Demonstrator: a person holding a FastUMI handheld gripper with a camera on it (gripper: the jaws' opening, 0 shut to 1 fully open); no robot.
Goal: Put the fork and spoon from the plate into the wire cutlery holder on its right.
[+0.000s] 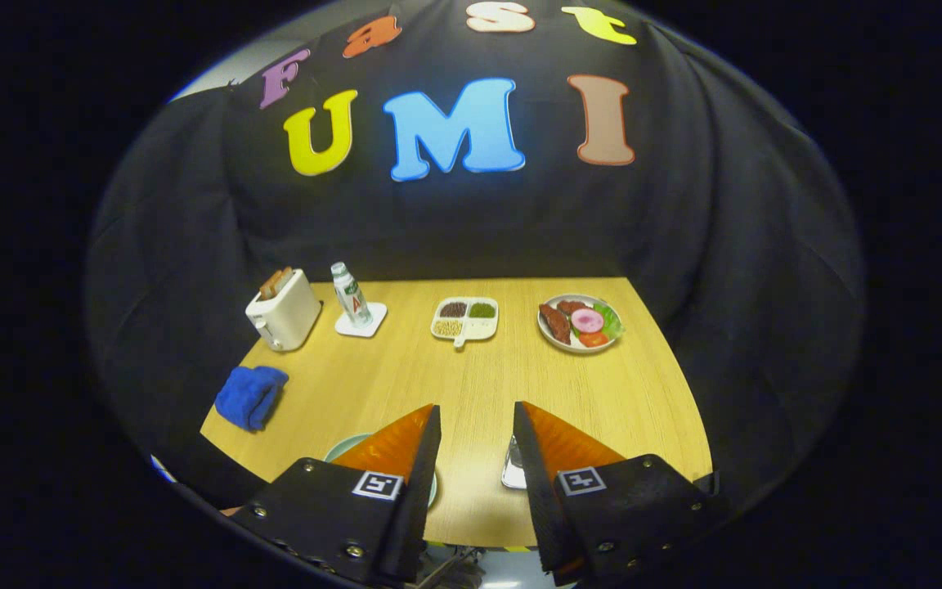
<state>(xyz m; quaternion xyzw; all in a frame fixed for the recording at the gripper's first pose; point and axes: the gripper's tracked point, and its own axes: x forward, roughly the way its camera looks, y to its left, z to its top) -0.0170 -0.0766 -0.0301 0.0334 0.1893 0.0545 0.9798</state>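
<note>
The gripper (476, 417) hangs above the tabletop (471, 384), fingers apart and holding nothing. The plate (346, 444) peeks out beneath the left finger; a metallic thing (512, 470), perhaps the cutlery holder, sits under the right finger

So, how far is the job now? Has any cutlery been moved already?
I can see no step done yet. The gripper hangs over the near side of the table, jaws open with nothing between them. The plate is mostly hidden behind one finger. A shiny thing by the other finger may be the holder, but I cannot tell. Fork and spoon both look left to do.
</note>
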